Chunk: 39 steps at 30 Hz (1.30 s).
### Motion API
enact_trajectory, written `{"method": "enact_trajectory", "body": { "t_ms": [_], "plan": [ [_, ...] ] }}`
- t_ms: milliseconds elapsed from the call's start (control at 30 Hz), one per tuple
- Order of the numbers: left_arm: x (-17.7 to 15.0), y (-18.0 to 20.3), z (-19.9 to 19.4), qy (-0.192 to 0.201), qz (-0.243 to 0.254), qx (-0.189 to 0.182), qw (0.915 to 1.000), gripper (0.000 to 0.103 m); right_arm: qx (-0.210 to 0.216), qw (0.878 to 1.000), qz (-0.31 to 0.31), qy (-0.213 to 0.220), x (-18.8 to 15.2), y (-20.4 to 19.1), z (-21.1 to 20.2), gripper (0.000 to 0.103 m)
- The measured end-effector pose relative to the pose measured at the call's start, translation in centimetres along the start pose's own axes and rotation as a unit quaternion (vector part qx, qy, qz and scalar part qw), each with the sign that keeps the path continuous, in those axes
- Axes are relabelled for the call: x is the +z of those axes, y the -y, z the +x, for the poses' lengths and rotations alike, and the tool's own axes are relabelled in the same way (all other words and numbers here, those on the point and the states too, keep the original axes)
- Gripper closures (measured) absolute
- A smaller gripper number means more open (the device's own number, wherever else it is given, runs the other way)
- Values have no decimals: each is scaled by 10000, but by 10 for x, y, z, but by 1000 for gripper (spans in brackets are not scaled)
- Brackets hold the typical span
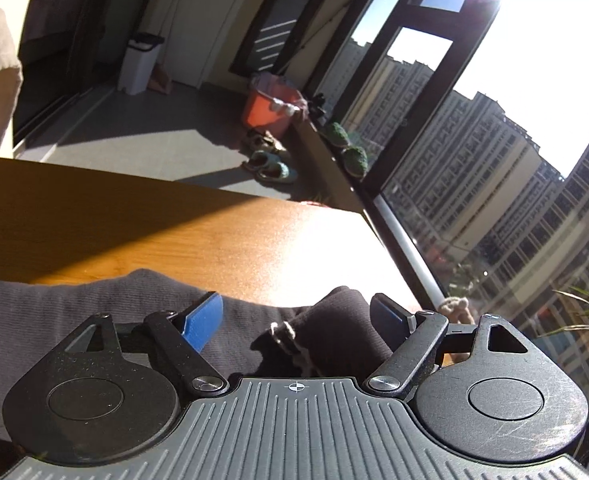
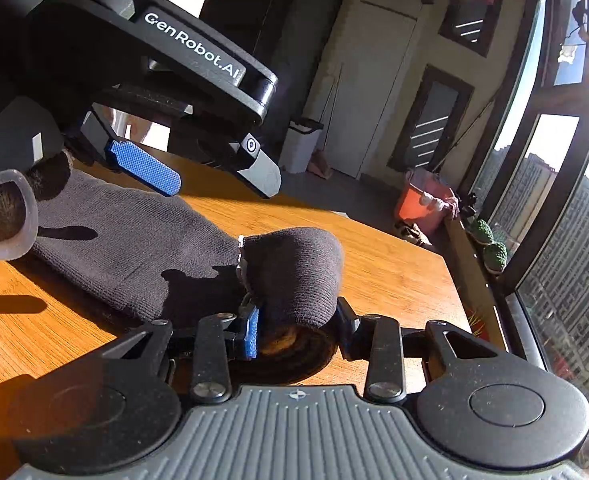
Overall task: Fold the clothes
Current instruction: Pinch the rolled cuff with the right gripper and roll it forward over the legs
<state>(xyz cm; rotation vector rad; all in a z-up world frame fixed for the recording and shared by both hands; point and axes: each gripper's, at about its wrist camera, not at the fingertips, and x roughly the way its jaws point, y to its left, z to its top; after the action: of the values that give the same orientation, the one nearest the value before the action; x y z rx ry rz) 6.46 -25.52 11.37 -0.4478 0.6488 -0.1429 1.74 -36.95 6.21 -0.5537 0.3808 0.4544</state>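
A dark grey knit garment (image 2: 134, 240) lies stretched across the wooden table (image 2: 394, 280), its right end doubled over into a thick roll (image 2: 298, 268). My right gripper (image 2: 298, 330) is closed on the open end of that roll, one blue pad (image 2: 252, 332) pressed against its side. My left gripper (image 2: 222, 188) hovers open just above the garment's middle, with nothing between its fingers. In the left wrist view the garment (image 1: 94, 312) fills the bottom left, and the rolled end (image 1: 346, 320) sits between the spread fingers of the left gripper (image 1: 296, 316).
The table's far edge (image 1: 254, 196) and right corner (image 1: 358, 212) lie close ahead, with a window wall (image 1: 494, 200) beyond. An orange bucket (image 1: 270, 108), slippers (image 1: 270, 164) and a white bin (image 1: 138, 64) stand on the floor. A translucent-rimmed object (image 2: 2, 216) sits at the left edge.
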Motion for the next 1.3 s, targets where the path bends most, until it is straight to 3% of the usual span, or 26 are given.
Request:
{"method": "enact_trajectory", "body": {
  "t_ms": [67,167,267,367,533,700,767,800,933,1033,1100,1133,1200,1300],
  "plan": [
    [0,8,5,-116,21,-139,9998,21,-190,9990,-382,90,1,-15,1,67],
    [-7,12,21,-308,73,30,9995,29,-227,9981,-541,160,1,-21,0,66],
    [-14,1,32,-462,59,164,9988,27,240,9996,-39,111,0,-2,-5,63],
    [-17,-12,30,-415,-13,327,9986,25,1009,9894,1034,124,-1,30,-12,55],
    [-15,-25,23,-352,-24,487,9982,21,1714,9484,2659,213,-7,70,-10,38],
    [-16,-33,21,-308,-53,545,9980,19,1989,9002,3863,-278,-36,86,25,32],
    [-17,-33,20,-297,-14,548,9981,18,2258,8808,4136,-468,-47,85,33,33],
    [-18,-34,19,-306,-21,531,9981,18,2379,8753,4175,-536,-50,82,34,42],
    [-14,-35,14,-344,-113,446,9984,18,2321,8962,3759,-416,-42,77,18,54],
    [-10,-31,5,-204,-125,461,9987,19,1932,9330,3013,-369,-25,65,7,55],
    [-7,-24,0,-92,-45,399,9992,19,1481,9640,2196,-251,-11,45,-2,55],
    [-6,-20,-1,-69,-14,353,9994,19,1359,9715,1934,-210,-7,37,-4,54],
    [-6,-13,-1,-70,94,279,9995,19,1174,9810,1537,-142,-1,23,-7,53],
    [-13,-4,9,-124,472,539,9974,16,1109,9847,1336,-117,2,16,-7,48]
  ]
}}
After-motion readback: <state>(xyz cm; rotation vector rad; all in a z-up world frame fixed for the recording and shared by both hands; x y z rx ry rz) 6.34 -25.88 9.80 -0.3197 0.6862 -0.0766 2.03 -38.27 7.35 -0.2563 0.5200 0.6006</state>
